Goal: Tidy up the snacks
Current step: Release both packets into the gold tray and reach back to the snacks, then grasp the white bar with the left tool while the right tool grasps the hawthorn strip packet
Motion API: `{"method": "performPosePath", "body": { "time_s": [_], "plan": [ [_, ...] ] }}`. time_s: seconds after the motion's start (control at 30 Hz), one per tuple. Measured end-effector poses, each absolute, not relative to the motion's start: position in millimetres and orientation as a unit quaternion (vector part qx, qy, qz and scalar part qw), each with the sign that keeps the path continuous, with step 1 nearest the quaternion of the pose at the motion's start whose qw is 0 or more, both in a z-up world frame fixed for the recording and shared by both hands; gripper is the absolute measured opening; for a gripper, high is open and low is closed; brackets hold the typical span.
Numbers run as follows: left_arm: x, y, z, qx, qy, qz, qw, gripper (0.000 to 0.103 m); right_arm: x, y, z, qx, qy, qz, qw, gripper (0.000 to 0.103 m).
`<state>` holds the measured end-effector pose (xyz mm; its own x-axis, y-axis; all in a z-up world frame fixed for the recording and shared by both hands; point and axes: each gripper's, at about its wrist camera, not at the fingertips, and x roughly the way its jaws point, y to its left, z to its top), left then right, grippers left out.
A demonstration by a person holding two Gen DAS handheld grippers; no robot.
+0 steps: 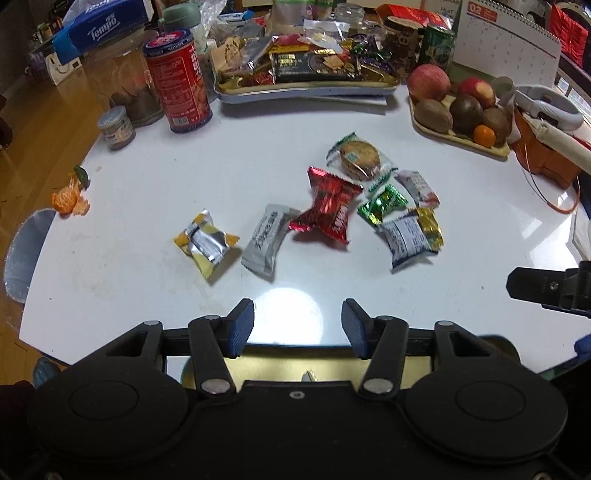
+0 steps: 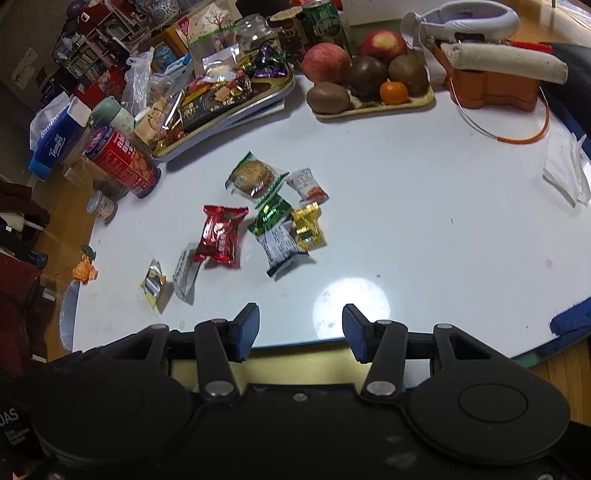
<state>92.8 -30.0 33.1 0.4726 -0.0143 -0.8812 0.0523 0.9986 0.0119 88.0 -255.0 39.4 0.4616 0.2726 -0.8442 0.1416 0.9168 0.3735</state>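
Note:
Several wrapped snacks lie loose mid-table: a yellow-silver packet (image 1: pixel 205 242), a grey bar (image 1: pixel 266 237), a red packet (image 1: pixel 328 205), a round biscuit in clear wrap (image 1: pixel 359 159), a green candy (image 1: pixel 384 204), and a blue-white packet (image 1: pixel 406 239). The red packet (image 2: pixel 221 234) and biscuit (image 2: pixel 253 175) also show in the right wrist view. A snack tray (image 1: pixel 306 88) full of sweets stands at the back. My left gripper (image 1: pixel 297 325) is open and empty near the front edge. My right gripper (image 2: pixel 300 328) is open and empty, also at the front edge.
A red tin (image 1: pixel 178 80), small jar (image 1: pixel 116 127) and tissue pack (image 1: pixel 99 26) stand back left. A fruit tray (image 1: pixel 458 110) and an orange holder (image 1: pixel 543 147) are back right. Orange peel (image 1: pixel 69 198) lies at the left edge. Folded paper (image 2: pixel 565 173) lies right.

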Motion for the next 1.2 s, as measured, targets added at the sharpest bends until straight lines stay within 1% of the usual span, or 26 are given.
{"method": "performPosePath", "body": {
  "time_s": [0.1, 0.23, 0.47, 0.63, 0.73, 0.9, 1.03, 1.2],
  "plan": [
    [115, -24, 39, 0.019, 0.507, -0.014, 0.861, 0.059, 104, -256, 53, 0.198, 0.493, 0.032, 0.846, 0.053],
    [145, -15, 40, 0.029, 0.5, 0.001, 0.866, 0.059, 141, -258, 60, 0.183, 0.49, 0.024, 0.852, 0.053],
    [197, -1, 37, 0.023, 0.498, 0.033, 0.867, 0.059, 211, -260, 41, 0.191, 0.521, 0.026, 0.832, 0.053],
    [209, 4, 28, 0.001, 0.507, 0.033, 0.861, 0.059, 253, -252, 20, 0.181, 0.548, 0.025, 0.817, 0.052],
    [212, 9, 28, -0.027, 0.521, 0.023, 0.853, 0.059, 265, -246, 4, 0.156, 0.555, 0.013, 0.817, 0.052],
    [210, 9, 48, -0.041, 0.497, 0.029, 0.866, 0.058, 274, -241, -18, 0.174, 0.58, 0.01, 0.796, 0.05],
    [206, 11, 63, -0.094, 0.479, -0.001, 0.873, 0.058, 273, -244, -20, 0.192, 0.583, 0.002, 0.789, 0.05],
    [206, -1, 56, -0.061, 0.477, 0.008, 0.877, 0.058, 267, -245, -13, 0.17, 0.571, -0.004, 0.803, 0.05]
  ]
}}
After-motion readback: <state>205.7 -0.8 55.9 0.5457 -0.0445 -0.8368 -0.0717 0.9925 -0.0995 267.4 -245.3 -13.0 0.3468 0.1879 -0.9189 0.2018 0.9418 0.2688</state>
